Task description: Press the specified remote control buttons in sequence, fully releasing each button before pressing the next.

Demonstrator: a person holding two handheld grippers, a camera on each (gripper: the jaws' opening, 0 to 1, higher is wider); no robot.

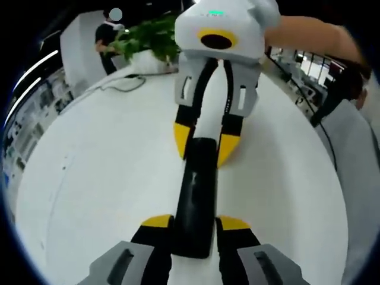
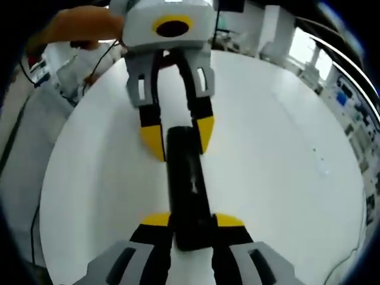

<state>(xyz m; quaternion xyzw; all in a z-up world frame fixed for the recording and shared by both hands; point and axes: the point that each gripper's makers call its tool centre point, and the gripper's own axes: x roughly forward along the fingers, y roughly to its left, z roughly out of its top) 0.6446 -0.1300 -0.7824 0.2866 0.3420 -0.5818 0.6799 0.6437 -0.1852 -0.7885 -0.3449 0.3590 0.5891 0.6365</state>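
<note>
Both grippers' fingers flank the remote — one per end.

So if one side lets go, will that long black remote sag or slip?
Probably neither. The long black remote spans straight between the left hand-held gripper and right hand-held gripper, so it looks rigid. Its glossy shell may slide in yellow-tipped pads.

Both views are brightly and evenly lit. The white surface reads almost blown out, with little texture left. Shadows are soft and faint, gathering only close under the black remote. A thin streak of glare runs along the remote in the right gripper view. Fisheye distortion bends the surface's edge into a curve. Far background is soft and smeared, and bright windows wash out at far right.
</note>
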